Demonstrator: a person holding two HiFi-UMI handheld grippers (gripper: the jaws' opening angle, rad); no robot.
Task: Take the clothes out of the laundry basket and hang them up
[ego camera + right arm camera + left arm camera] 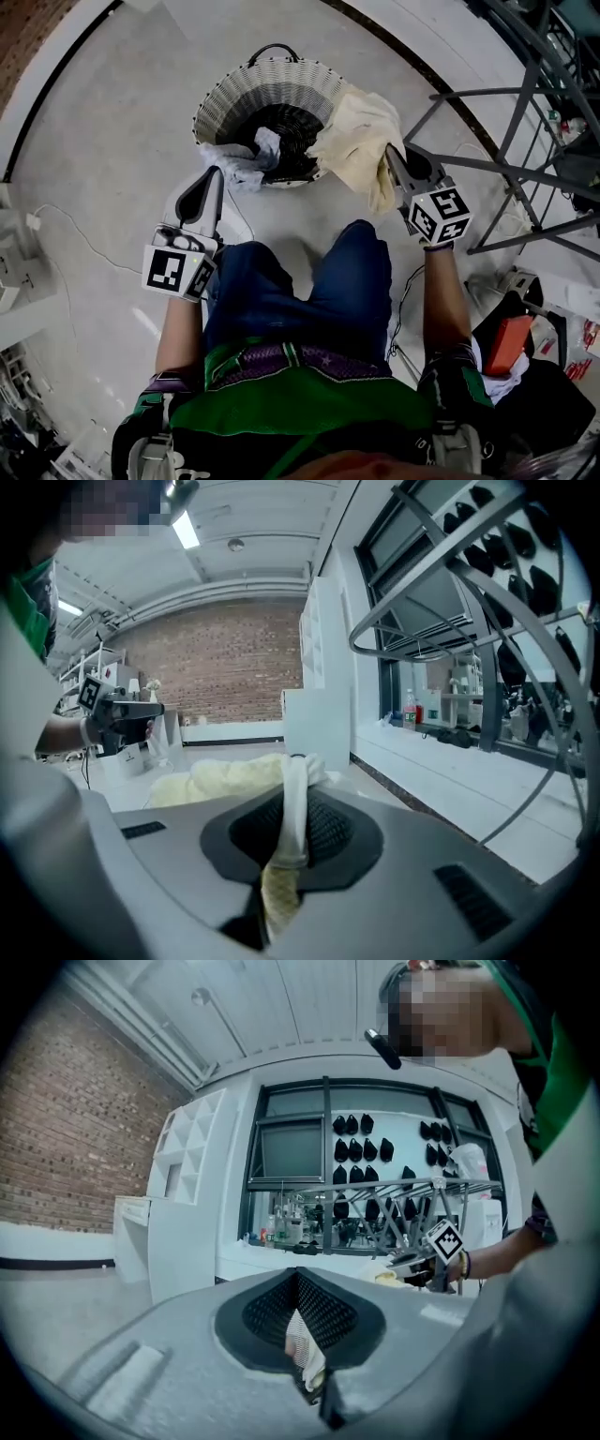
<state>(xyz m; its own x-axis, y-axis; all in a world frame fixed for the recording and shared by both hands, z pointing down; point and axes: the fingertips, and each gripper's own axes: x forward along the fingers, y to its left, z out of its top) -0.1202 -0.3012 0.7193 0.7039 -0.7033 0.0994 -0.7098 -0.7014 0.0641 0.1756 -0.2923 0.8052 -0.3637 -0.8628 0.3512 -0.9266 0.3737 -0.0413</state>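
While you stand over the laundry basket [272, 73] on the floor [103, 141], both tongs are pinched on cloth. Your left tongs [215, 174] are closed tight on a white-grey garment [239, 161]. That garment hangs over the basket's left rim, touching it. Only a small fold shows between the pads in the left gripper view.

Your right tongs [393, 156] are closed narrow on a pale yellow garment [361, 127]. A strip of it runs up between the pads in the right gripper view, with the bulk bunched just beyond the tips. In the head view the yellow garment drapes over the basket's right rim and down the outside, its lower edge at the right tongs.

Left tongs sit at the basket's lower left and right tongs at its lower right, well apart, with your legs [309, 291] between them. The basket's inside is dark; whether more cloth lies in there cannot be made out. A metal drying rack [525, 169] stands to your right, near the right tongs.
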